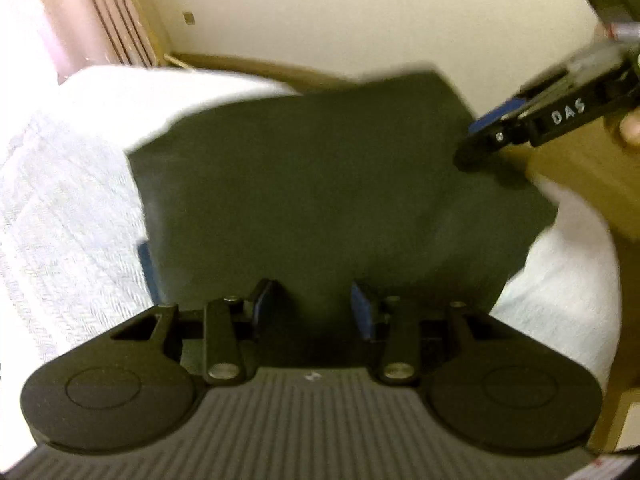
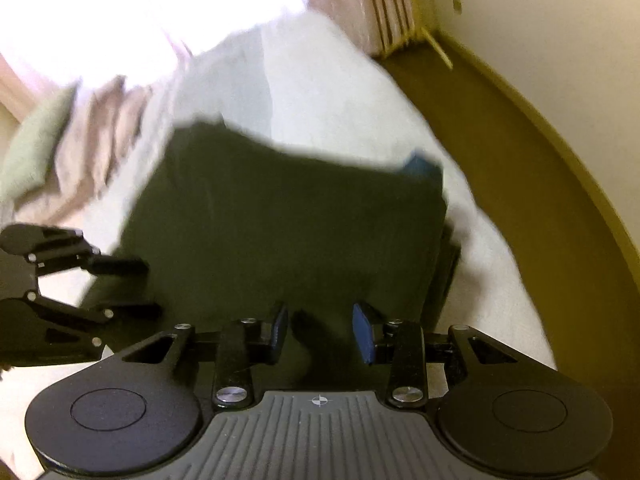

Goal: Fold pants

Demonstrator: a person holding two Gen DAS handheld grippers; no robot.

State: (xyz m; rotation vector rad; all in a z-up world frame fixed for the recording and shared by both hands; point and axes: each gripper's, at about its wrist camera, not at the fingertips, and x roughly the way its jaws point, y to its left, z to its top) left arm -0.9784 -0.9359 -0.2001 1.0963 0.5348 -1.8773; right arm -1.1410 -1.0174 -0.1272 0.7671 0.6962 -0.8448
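Left gripper (image 1: 312,304) fingers apart over dark green pants (image 1: 320,184) on the bed (image 1: 60,200); right gripper (image 2: 320,334) likewise apart. Fold looks nearly done; next, flatten or regrasp an edge

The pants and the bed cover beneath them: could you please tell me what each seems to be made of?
The pants look like a dark green, matte woven cloth: no sheen, soft rounded folds, though blur hides the weave. The bed cover seems a white textured fabric, perhaps quilted or woven cotton: a fine ribbed pattern shows in the left wrist view. Both are guesses from the look alone.
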